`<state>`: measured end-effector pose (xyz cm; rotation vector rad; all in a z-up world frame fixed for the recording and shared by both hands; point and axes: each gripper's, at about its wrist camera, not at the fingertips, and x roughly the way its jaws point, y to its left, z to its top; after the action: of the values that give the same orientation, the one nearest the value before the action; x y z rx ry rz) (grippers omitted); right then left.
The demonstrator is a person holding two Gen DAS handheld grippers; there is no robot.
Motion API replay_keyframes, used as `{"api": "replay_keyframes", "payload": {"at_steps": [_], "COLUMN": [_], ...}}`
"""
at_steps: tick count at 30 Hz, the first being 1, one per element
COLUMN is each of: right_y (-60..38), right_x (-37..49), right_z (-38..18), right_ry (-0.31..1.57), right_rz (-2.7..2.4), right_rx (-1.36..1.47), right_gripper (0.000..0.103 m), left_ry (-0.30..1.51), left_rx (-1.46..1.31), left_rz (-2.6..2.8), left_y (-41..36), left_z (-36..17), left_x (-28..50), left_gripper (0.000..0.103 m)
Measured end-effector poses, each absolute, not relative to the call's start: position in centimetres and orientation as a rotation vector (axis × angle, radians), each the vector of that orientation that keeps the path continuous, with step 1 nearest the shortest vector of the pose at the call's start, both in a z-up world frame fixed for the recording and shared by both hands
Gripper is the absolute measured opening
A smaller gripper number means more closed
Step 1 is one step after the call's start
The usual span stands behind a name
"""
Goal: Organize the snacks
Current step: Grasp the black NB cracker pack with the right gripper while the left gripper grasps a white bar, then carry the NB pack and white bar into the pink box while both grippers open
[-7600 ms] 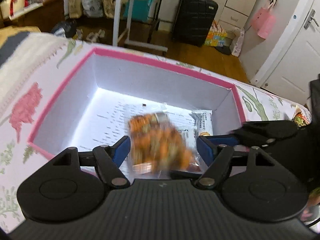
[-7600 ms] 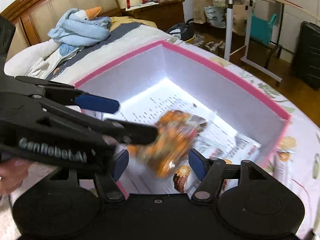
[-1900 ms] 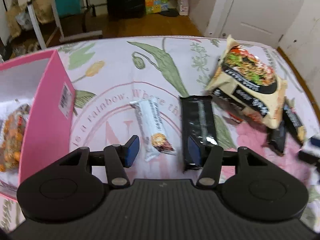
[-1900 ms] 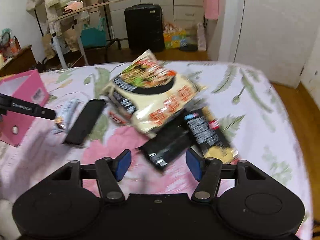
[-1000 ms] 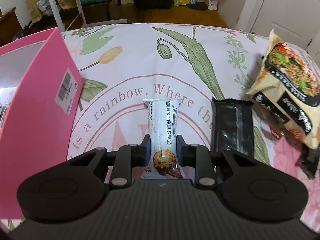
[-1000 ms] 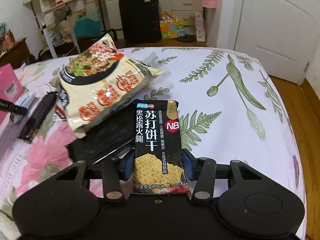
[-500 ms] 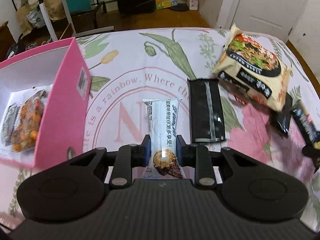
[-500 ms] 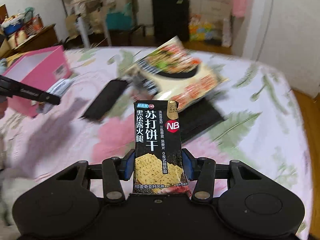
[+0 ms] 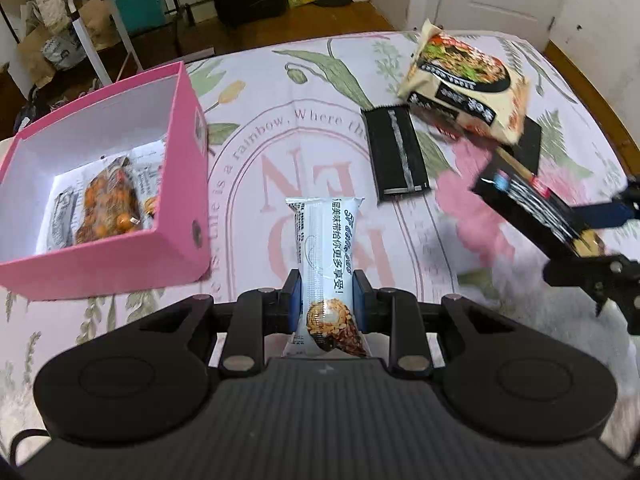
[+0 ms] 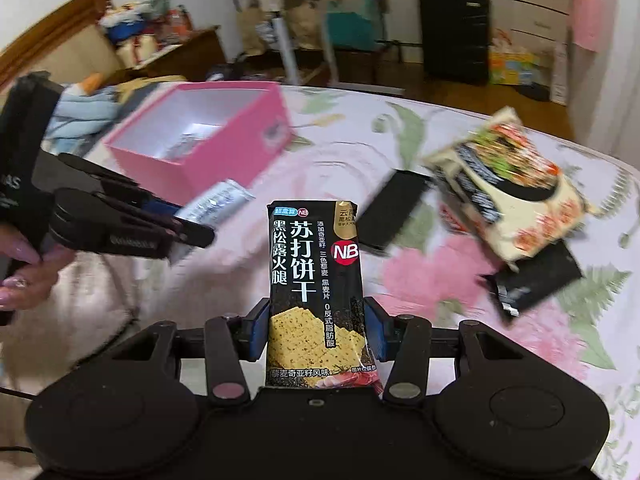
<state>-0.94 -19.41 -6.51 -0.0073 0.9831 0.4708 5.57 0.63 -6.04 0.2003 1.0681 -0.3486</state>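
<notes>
Both snacks have left the bed since a second ago and now ride toward the pink box (image 9: pixel 182 168). Clamped in the left gripper (image 9: pixel 326 304), its jaws narrow on the wrapper's lower end, the white snack bar (image 9: pixel 325 240) hangs ahead of them; the box sits ahead-left, open side up to receive it. Likewise the right gripper (image 10: pixel 316 332) pinches the black cracker pack (image 10: pixel 316 276) low. A noodle bag (image 9: pixel 464 80) and black packets (image 9: pixel 396 156) lie beyond, unsorted.

Noodle bag (image 10: pixel 508 192) motion-blurred; box (image 10: pixel 224 136) contents mostly hidden by wall.
</notes>
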Motion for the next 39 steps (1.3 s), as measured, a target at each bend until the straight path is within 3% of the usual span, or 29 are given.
{"api": "replay_keyframes", "payload": {"at_steps": [10,20,28,32,39], "right_y": [-13.3,-8.6,-0.9,3.8,6.8], "right_x": [-0.7,4.4,13.6,15.3,18.6], "right_z": [-3.7,-2.8,-5.3,-7.3,-11.0], "right_ry": [0.928,0.883,0.924,0.871,0.935], "right_rz": [0.594,0.675,0.763,0.762,0.682], "right_rx": [-0.086,-0.149,-0.109,-0.205,-0.21], "right_gripper": [0.053,0.053,0.053,0.053,0.055], "left_ry": [1.07,0.957,1.003,1.02,1.055], "left_rx": [0.07,0.075,0.092,-0.005,-0.092], "left_rz": [-0.326,-0.219,-0.125,-0.024,0.053], "left_y": [7.6,13.5,17.4,20.3,22.9], "left_z": [-2.6,1.4,-1.9,-4.7,-8.5], "left_x": [5.6,8.9,15.2,19.0,21.8], "left_gripper": [0.025,0.025,0.025,0.025,0.025]}}
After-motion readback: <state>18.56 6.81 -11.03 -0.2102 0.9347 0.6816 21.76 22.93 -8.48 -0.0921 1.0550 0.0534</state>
